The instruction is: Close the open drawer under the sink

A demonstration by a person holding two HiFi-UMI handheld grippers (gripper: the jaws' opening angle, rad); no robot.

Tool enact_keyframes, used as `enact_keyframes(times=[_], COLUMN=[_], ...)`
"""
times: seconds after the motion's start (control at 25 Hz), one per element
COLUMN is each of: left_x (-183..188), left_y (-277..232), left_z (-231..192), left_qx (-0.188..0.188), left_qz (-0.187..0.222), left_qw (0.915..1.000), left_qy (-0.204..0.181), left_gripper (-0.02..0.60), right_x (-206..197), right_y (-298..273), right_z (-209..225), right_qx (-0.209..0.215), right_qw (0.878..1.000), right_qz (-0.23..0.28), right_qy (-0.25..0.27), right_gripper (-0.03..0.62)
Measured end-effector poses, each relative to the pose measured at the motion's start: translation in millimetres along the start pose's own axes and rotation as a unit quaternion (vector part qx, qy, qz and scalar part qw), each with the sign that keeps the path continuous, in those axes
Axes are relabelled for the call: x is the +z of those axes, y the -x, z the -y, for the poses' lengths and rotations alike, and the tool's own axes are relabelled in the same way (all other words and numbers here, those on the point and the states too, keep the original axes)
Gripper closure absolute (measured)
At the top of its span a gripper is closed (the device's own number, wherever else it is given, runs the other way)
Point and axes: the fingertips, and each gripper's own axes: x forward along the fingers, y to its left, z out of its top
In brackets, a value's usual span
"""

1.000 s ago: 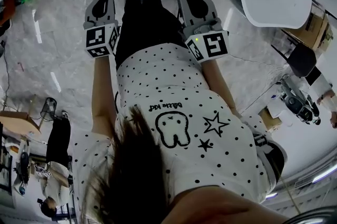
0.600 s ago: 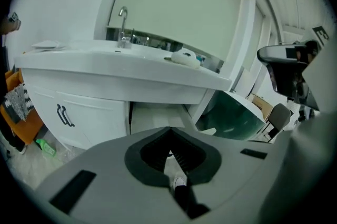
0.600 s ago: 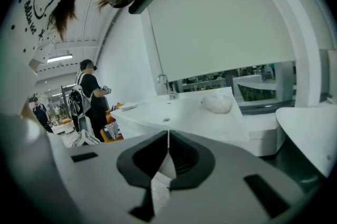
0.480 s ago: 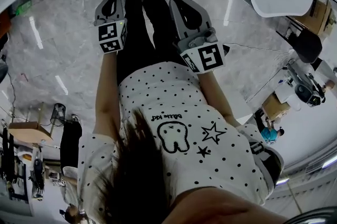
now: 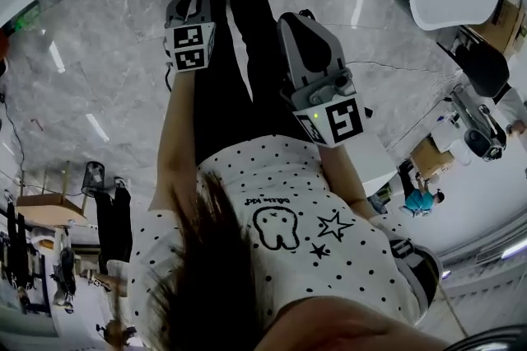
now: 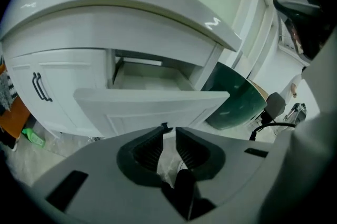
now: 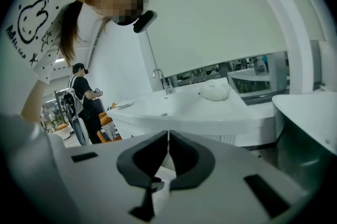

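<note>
The white panelled drawer [image 6: 152,107] stands pulled out under the curved white sink counter [image 6: 131,10]. The left gripper [image 6: 169,130], facing it, has just been opening its jaws to a narrow, empty gap. The right gripper [image 7: 168,134] has its jaws together on nothing.

All three views show heavy barrel distortion, and straight edges bow toward the rim.

- **Head view:** the light is even and moderate. The polished floor [image 5: 90,69] carries bright streak reflections at 9 to 10 and at 1 o'clock.
- **Left gripper view:** dim, with black vignetting at the corners. There is a glare mark on the countertop [image 6: 210,23] at 1 o'clock, and the countertop shades the drawer [image 6: 150,81].
- **Right gripper view:** brightest at the blind [image 7: 221,23], 1 o'clock. The near foreground appears slightly soft.
</note>
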Motion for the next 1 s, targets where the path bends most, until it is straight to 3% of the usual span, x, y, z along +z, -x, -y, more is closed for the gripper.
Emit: enact_keyframes(times=[0.04, 0.08, 0.44, 0.6, 1.0], left_x=[-4.9, -9.7, -33.7, -32.0, -25.7], left_y=[-8.5, -16.3, -65.0, -81.7, -105.1], left_z=[-1.5, -3.1, -10.1, -9.6, -14.2], left_qx=[-0.003, -0.003, 0.008, 0.001, 0.027], left_qz=[-0.004, -0.007, -0.024, -0.028, -0.021], left_qw=[1.0000, 1.0000, 0.9997, 0.9996, 0.9994], left_qy=[-0.003, -0.004, 0.006, -0.002, -0.001], left_gripper=[0.495, 0.488, 0.476, 0.454, 0.443], right_x=[-2.8, -5.6, -33.0, -39.3, -43.3], right_y=[-3.0, -5.4, -15.9, -17.7, -15.2], right_z=[1.7, 4.6, 26.9, 28.8, 34.5], right_qx=[-0.003, -0.007, -0.024, -0.026, -0.029], right_qw=[1.000, 1.000, 0.999, 0.999, 0.998], right_qz=[0.000, -0.001, -0.012, -0.017, -0.027], right_qy=[-0.002, -0.004, -0.033, -0.038, -0.044], right_gripper=[0.579, 0.579, 0.579, 0.579, 0.579])
